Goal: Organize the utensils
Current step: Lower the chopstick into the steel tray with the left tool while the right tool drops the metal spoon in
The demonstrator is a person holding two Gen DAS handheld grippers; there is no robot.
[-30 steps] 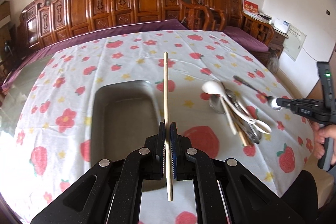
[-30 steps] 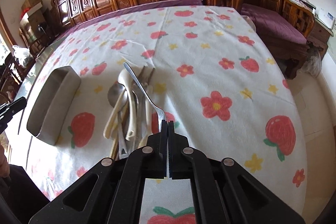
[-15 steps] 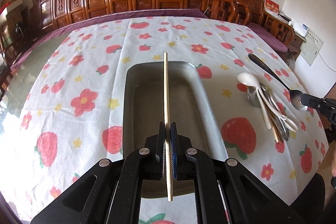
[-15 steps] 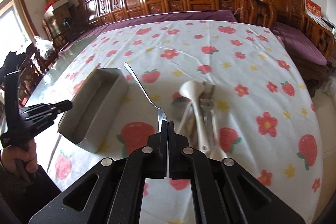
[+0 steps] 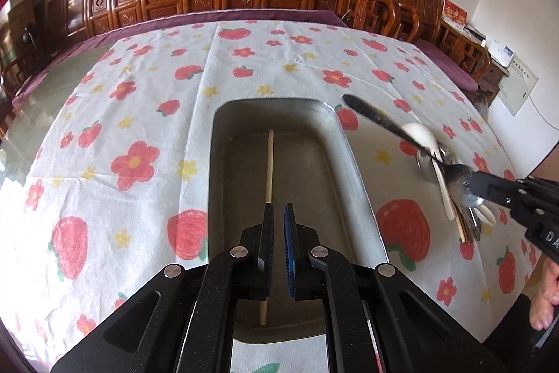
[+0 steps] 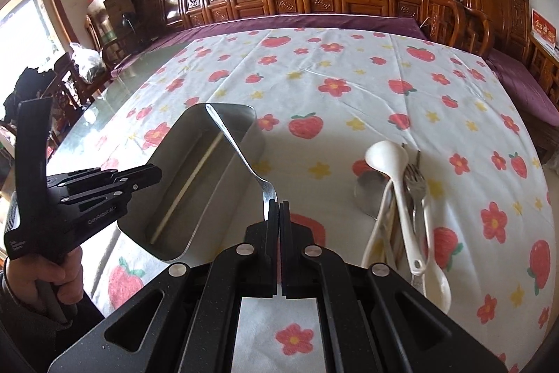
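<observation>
Utensils (image 6: 405,208) lie heaped on the strawberry-print tablecloth (image 6: 349,72), white spoons and a fork among them, just right of the metal tray (image 6: 223,194). One chopstick (image 5: 268,170) lies lengthwise on the tray floor. My left gripper (image 5: 278,215) hangs above the tray's near end, its jaws a narrow slit apart with nothing between them; the chopstick passes beneath the left finger, and I cannot tell whether it touches. My right gripper (image 6: 278,208) is clamped on the bowl of a metal spoon (image 6: 241,152), whose handle slants up and away over the tray's right rim. A second ago my left gripper pinched that chopstick upright over the cloth beside the tray; now it is released inside. My right gripper, then above the heap, has carried the spoon across to the tray.
</observation>
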